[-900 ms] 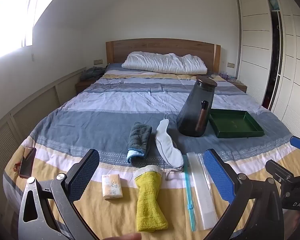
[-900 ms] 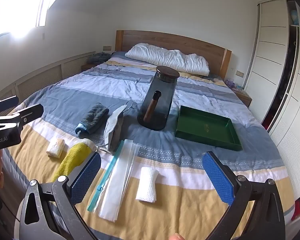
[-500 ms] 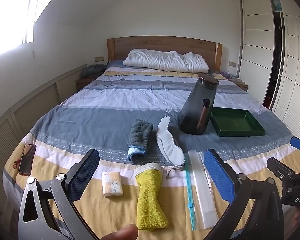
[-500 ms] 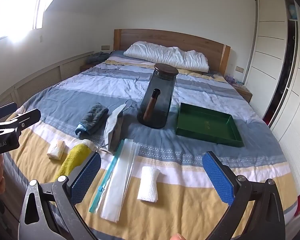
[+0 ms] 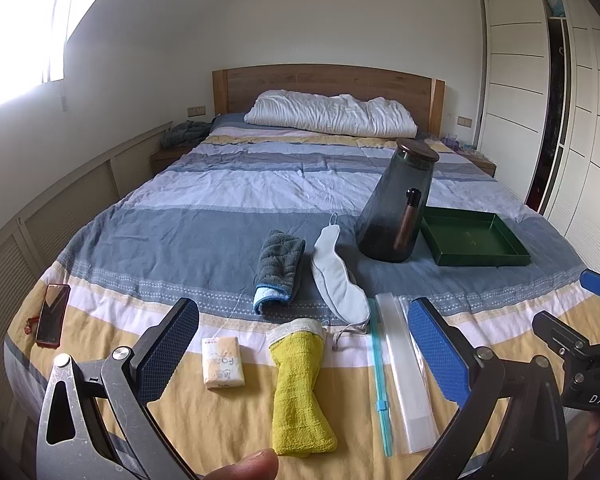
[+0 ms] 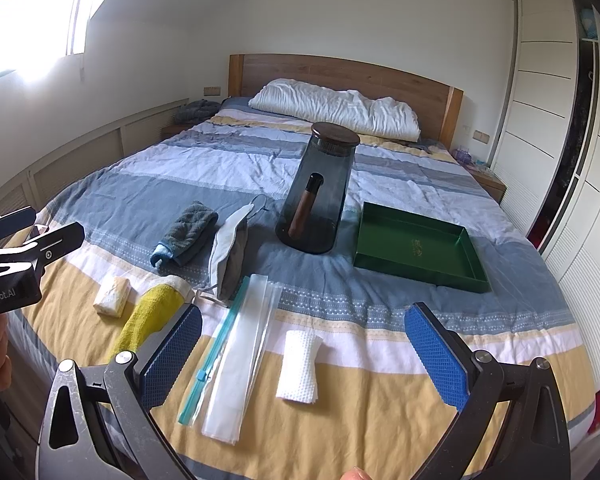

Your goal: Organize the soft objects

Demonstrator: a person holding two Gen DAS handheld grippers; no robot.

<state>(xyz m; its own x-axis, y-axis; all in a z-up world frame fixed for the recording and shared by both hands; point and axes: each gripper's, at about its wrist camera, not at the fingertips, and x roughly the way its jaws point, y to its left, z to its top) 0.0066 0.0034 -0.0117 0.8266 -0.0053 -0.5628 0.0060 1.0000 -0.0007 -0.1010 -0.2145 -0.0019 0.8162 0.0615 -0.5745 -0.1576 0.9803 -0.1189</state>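
Note:
Soft items lie along the near end of the striped bed. A rolled yellow towel (image 5: 298, 392) (image 6: 148, 316) lies between the fingers of my left gripper (image 5: 304, 344), which hovers open above it. Left of it sits a small tissue pack (image 5: 222, 362) (image 6: 112, 294). Behind are a rolled grey cloth (image 5: 278, 268) (image 6: 186, 234) and a white eye mask (image 5: 338, 280) (image 6: 228, 254). A clear zip bag (image 5: 404, 368) (image 6: 236, 356) lies flat. A folded white cloth (image 6: 298, 366) rests under my right gripper (image 6: 304, 344), open and empty.
A dark glass jug (image 5: 398, 204) (image 6: 318, 188) stands mid-bed beside a green tray (image 5: 474, 236) (image 6: 418, 246). A phone (image 5: 52, 314) lies at the bed's left edge. A white pillow (image 5: 332, 114) lies by the headboard; wardrobe doors (image 6: 548, 120) line the right wall.
Both views have shifted slightly: the bed's objects sit a little lower and nearer in frame. Nothing on the bed has moved, and both grippers stay open.

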